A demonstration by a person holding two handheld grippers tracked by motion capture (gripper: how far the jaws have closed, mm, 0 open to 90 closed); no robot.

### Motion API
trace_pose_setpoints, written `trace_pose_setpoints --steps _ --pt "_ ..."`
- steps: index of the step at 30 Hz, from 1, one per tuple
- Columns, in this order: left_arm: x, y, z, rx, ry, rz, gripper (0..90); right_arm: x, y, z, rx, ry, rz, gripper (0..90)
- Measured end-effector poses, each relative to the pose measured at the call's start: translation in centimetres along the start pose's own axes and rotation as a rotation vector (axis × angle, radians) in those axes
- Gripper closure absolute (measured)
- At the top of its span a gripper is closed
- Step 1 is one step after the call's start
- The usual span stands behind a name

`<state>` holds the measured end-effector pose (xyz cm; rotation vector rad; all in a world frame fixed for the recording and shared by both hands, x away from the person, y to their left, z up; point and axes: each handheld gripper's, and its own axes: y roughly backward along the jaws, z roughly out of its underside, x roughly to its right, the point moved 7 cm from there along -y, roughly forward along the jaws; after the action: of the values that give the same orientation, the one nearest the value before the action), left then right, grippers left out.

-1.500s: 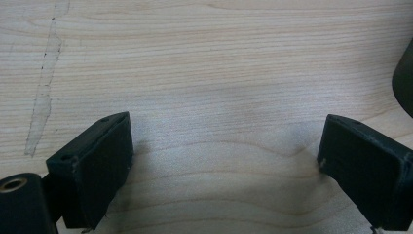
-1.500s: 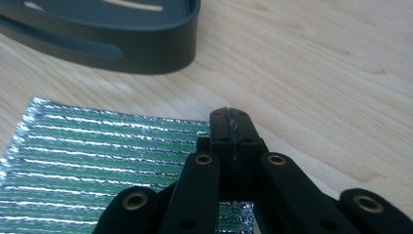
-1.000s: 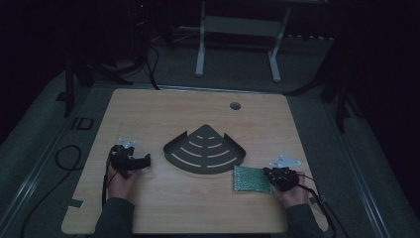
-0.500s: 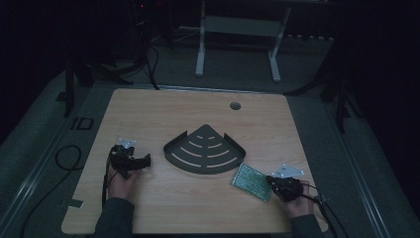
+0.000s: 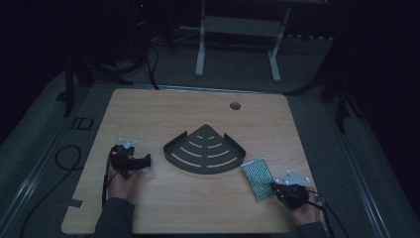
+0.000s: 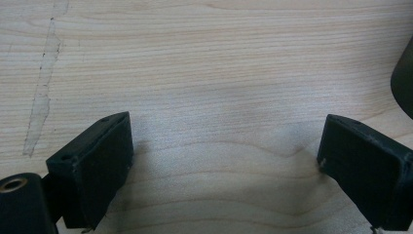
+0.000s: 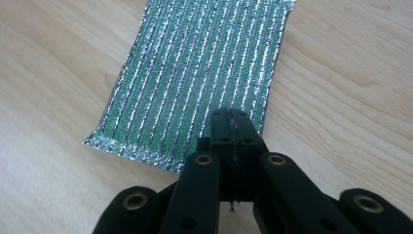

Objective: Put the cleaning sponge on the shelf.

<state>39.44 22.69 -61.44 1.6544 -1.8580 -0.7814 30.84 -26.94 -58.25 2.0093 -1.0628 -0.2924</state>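
Observation:
A green, glittery scouring pad (image 5: pixel 256 177) lies flat on the wooden table (image 5: pixel 188 208), right of a black quarter-round slotted rack (image 5: pixel 204 151). My right gripper (image 5: pixel 274 187) meets the pad's near corner from the front right. In the right gripper view its jaws are pressed together over the near edge of the pad (image 7: pixel 195 73), with the gripper (image 7: pixel 234 119) shut on that edge. My left gripper (image 5: pixel 144 161) rests on the table left of the rack. In its own view the left gripper (image 6: pixel 224 161) is open over bare wood, with the rack's edge (image 6: pixel 404 73) at far right.
A round cable hole (image 5: pixel 235 105) sits near the table's far edge. A white metal stand (image 5: pixel 237 29) is on the floor behind the table. A loose cable (image 5: pixel 62 156) loops on the grey floor at the left.
My right hand has drawn back toward the front right corner of the table. The green pad has turned and shifted slightly with it. The left gripper has stayed where it was.

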Motion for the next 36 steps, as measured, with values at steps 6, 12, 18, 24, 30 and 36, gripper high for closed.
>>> trace_pose_setpoints --steps 6,12,18,24,30,36 --pt "0.0 0.0 0.0 0.000 0.000 0.000 6.5 0.1 0.7 0.7 -0.017 0.027 -0.014 89.8" --pt "0.0 0.0 0.0 0.002 0.001 0.000 6.5 0.8 0.8 0.7 -0.016 0.012 -0.027 89.4" --pt "0.1 0.0 0.0 0.003 0.001 0.001 6.5 0.7 0.8 -0.4 -0.003 0.021 -0.041 87.7" --pt "0.1 0.0 0.0 0.003 0.001 0.002 6.5 1.6 0.4 -2.4 -0.015 0.048 -0.030 84.9" --pt "0.1 0.0 0.0 0.003 0.001 0.002 6.5 2.4 -0.6 -3.8 -0.048 0.056 -0.038 83.4" --pt "0.1 0.0 0.0 0.003 0.001 0.002 6.5 3.1 -1.5 -4.2 -0.117 0.042 -0.070 81.7"
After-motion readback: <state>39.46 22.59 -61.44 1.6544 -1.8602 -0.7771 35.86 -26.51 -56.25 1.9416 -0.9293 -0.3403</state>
